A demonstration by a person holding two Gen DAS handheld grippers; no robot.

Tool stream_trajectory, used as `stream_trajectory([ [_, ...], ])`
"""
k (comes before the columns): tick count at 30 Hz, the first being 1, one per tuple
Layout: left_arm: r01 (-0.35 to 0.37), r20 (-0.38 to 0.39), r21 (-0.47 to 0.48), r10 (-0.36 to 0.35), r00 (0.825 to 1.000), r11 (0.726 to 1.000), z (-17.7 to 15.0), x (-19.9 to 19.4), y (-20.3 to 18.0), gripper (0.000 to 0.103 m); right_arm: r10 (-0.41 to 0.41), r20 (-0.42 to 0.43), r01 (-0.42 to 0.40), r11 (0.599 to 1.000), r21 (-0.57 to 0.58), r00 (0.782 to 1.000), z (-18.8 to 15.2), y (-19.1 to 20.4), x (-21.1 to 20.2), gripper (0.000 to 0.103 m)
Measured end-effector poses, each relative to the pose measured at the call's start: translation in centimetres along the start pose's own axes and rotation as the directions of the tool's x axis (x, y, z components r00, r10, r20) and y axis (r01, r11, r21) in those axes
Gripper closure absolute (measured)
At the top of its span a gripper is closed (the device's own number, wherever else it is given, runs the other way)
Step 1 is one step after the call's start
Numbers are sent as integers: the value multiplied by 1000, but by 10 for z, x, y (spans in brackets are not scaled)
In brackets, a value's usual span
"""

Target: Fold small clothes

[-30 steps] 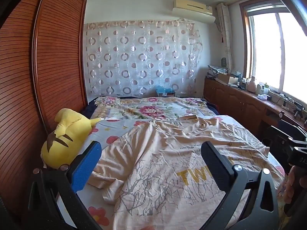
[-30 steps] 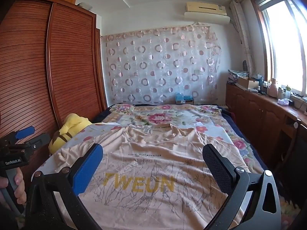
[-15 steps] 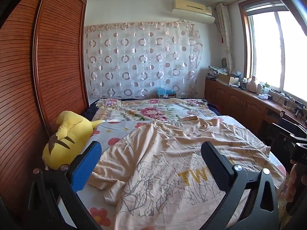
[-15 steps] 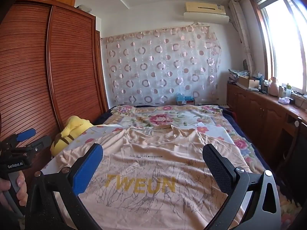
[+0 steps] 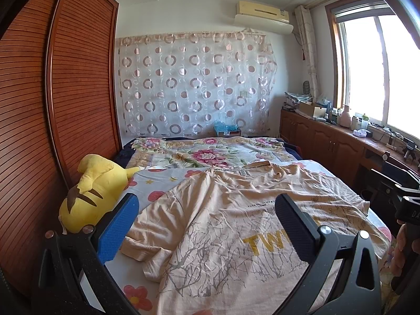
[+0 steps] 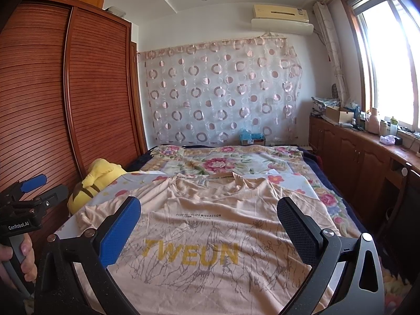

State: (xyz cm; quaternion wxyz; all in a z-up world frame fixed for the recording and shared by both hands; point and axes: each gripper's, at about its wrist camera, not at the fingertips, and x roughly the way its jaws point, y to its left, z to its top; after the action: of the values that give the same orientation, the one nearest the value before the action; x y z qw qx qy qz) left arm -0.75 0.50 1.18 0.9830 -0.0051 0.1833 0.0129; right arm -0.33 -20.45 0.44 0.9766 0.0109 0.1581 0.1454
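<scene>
A beige T-shirt with yellow letters and a grey branch print lies spread flat, front up, on the bed; it also shows in the right wrist view. Its left sleeve is bunched near the bed's left side. My left gripper is open and empty, held above the shirt's left half. My right gripper is open and empty, held above the shirt's near middle. The left gripper also shows at the left edge of the right wrist view.
A yellow plush toy lies at the bed's left edge by the wooden wardrobe. A floral quilt covers the far half of the bed. A wooden cabinet with clutter runs under the window on the right.
Both grippers have risen and tilted up slightly, so the shirt sits lower in both views. Both stay open. The shirt has not moved.
</scene>
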Motion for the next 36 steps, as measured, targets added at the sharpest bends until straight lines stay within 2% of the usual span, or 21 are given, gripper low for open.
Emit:
stream_trajectory([
  [36, -4, 7, 7, 4, 1000, 1000, 2, -3, 1, 0, 1, 6, -1, 1000, 1, 1000, 1, -1, -1, 0],
])
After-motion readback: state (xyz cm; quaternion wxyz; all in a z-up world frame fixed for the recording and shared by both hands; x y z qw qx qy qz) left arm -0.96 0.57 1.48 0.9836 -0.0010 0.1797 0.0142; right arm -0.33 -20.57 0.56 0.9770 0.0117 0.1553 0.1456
